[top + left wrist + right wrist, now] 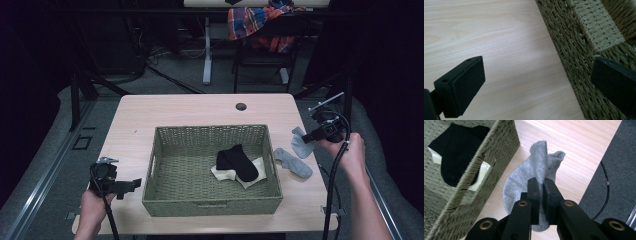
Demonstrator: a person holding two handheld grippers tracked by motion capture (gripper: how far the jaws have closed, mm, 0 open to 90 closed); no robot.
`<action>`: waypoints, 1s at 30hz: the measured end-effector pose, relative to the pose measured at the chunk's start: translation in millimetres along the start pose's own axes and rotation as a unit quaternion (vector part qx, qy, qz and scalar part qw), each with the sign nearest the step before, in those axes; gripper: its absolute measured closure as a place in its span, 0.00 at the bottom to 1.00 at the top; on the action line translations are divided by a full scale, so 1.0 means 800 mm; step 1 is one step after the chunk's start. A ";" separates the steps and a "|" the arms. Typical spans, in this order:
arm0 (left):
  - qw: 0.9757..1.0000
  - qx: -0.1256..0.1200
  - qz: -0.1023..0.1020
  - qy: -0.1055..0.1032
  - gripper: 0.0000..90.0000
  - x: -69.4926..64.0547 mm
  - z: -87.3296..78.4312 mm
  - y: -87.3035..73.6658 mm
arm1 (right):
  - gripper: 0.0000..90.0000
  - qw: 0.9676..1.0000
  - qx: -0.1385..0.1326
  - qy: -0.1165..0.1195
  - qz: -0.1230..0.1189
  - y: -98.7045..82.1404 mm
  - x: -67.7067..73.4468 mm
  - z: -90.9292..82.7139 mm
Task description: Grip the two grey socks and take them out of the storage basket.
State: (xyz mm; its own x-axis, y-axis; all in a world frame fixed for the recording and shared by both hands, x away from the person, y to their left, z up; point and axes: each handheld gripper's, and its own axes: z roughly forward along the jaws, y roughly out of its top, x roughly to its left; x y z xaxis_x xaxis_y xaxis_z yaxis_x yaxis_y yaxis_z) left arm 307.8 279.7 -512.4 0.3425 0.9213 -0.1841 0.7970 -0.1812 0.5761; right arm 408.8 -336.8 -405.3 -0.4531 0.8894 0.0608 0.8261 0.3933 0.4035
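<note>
**Q:** Wood at the left edge, what's out there?

**A:** Pale wood tabletop (190,112), bare along its left strip. The left gripper (134,184) sits low over the near-left corner, just beside the woven basket (210,205). In the left gripper view its jaws stand wide apart with nothing between them, one over bare wood, the other over the basket's outer wall (574,57).

**Q:** And the middle?

**A:** The basket takes up the centre of the table. Inside, toward its right half, a black sock (237,162) lies on top of a white sock (252,175). The rest of the basket floor is bare weave.

**Q:** Room on the right?

**A:** A narrow band of wood between the basket's right wall and the table edge. A grey sock (292,162) lies flat there, just beside the basket. Past it, near the right edge, the right gripper (306,137) has its jaws closed on a second grey sock (540,165), pinching a fold of it, with the rest draped onto the wood close to the basket wall (486,162). Dark floor (614,167) begins right beyond that edge
</note>
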 end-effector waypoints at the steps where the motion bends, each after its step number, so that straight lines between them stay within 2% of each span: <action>1: 1.000 -0.001 0.000 0.000 0.00 0.000 0.000 0.000 | 0.94 1.000 0.007 -0.003 0.000 0.000 -0.002 0.003; 5: 1.000 0.000 0.000 0.000 0.00 0.000 0.000 0.000 | 0.94 1.000 0.015 0.001 -0.002 -0.001 -0.004 0.008; 6: 1.000 0.000 0.000 0.000 0.00 0.000 0.000 0.000 | 0.94 1.000 0.010 0.002 0.004 -0.001 -0.003 0.010; 7: 1.000 0.000 0.000 0.000 0.00 0.000 0.000 0.000 | 0.94 1.000 0.018 -0.003 -0.002 0.000 -0.004 0.011; 15: 1.000 0.000 0.000 -0.001 0.00 0.000 0.000 0.000 | 0.94 0.999 0.033 -0.005 -0.002 -0.001 -0.006 0.024; 18: 1.000 0.000 0.000 -0.001 0.00 0.000 0.000 0.000 | 0.94 0.999 0.035 -0.003 0.005 -0.002 -0.007 0.031; 23: 1.000 0.002 0.000 -0.001 0.00 0.000 0.000 0.000 | 0.94 0.998 0.055 -0.003 -0.004 -0.001 -0.008 0.042; 28: 1.000 0.000 0.000 0.000 0.00 0.000 0.000 0.000 | 0.94 0.999 0.050 -0.005 0.007 -0.002 -0.005 0.051; 29: 1.000 0.000 0.000 0.000 0.00 0.000 0.000 0.000 | 0.94 0.998 0.066 -0.004 -0.005 -0.001 -0.007 0.052; 30: 1.000 0.000 0.000 -0.001 0.00 0.000 0.000 0.000 | 0.94 0.998 0.060 -0.005 -0.001 -0.002 -0.006 0.054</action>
State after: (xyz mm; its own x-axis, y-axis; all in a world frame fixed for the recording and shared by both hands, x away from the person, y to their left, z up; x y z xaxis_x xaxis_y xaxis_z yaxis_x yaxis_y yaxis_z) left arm 307.7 279.5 -512.3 0.3433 0.9208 -0.1852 0.7974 -0.1816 0.5754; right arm 424.4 -331.3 -445.6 -0.4518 0.8907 0.0505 0.8597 0.4195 0.2915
